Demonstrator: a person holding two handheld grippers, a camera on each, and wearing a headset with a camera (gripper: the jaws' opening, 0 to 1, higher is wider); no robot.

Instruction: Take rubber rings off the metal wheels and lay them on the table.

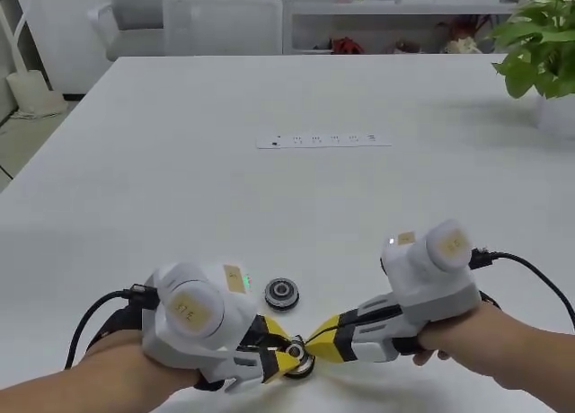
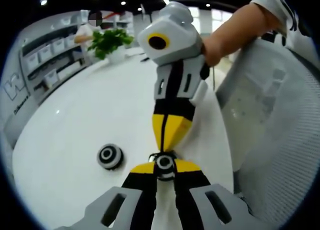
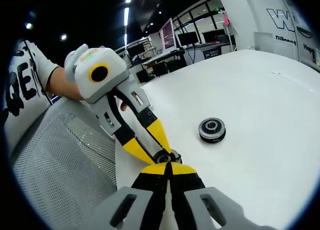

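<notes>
A small metal wheel (image 1: pixel 299 357) with a black rubber ring sits between my two grippers, just above the white table's (image 1: pixel 287 197) near edge. My left gripper (image 1: pixel 289 355) is shut on this wheel (image 2: pixel 164 164), its yellow fingertips (image 2: pixel 142 168) on either side. My right gripper (image 1: pixel 310 346) comes in from the opposite side. Its tips (image 3: pixel 168 168) are pressed together on the black ring at the wheel's rim (image 3: pixel 162 157). A second wheel (image 1: pixel 281 293) with its ring on lies flat on the table just beyond, also seen as a wheel (image 2: pixel 110 156) and a wheel (image 3: pixel 212 129) in the gripper views.
A white power strip (image 1: pixel 323 141) lies mid-table. A potted plant (image 1: pixel 539 45) stands at the far right corner. Chairs (image 1: pixel 220 22) line the far edge, and a grey mesh chair (image 3: pixel 65 160) is close behind the near edge.
</notes>
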